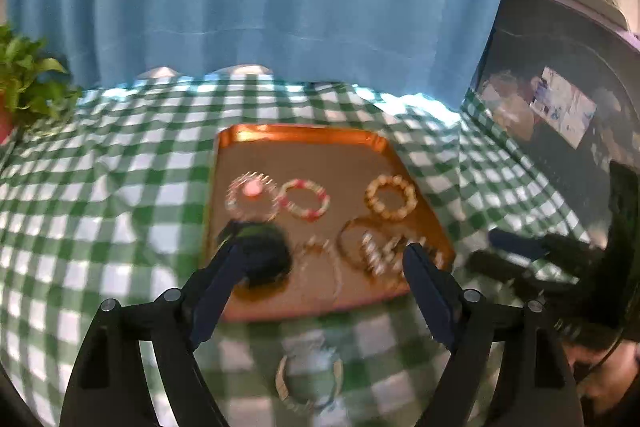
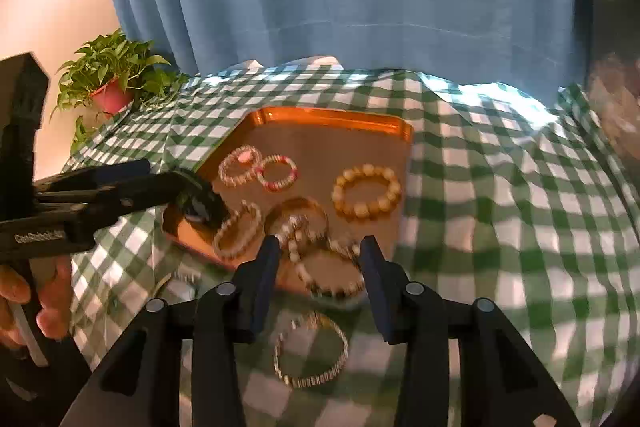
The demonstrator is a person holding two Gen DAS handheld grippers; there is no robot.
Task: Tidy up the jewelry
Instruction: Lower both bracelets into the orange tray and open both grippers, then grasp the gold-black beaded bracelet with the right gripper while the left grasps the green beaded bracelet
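your left gripper (image 1: 320, 251) hangs with its jaws spread wide over the near part of an orange tray (image 1: 304, 135), holding nothing. your right gripper (image 2: 320, 247) is partly open above the tray's near edge, also holding nothing. on the tray lie several bracelets: an amber bead bracelet (image 2: 366, 197), a red and white bracelet (image 2: 277, 173) and a dark round object (image 1: 266, 253). one thin bracelet (image 2: 310, 349) lies off the tray on the green checked tablecloth (image 2: 500, 227), just below the right fingers.
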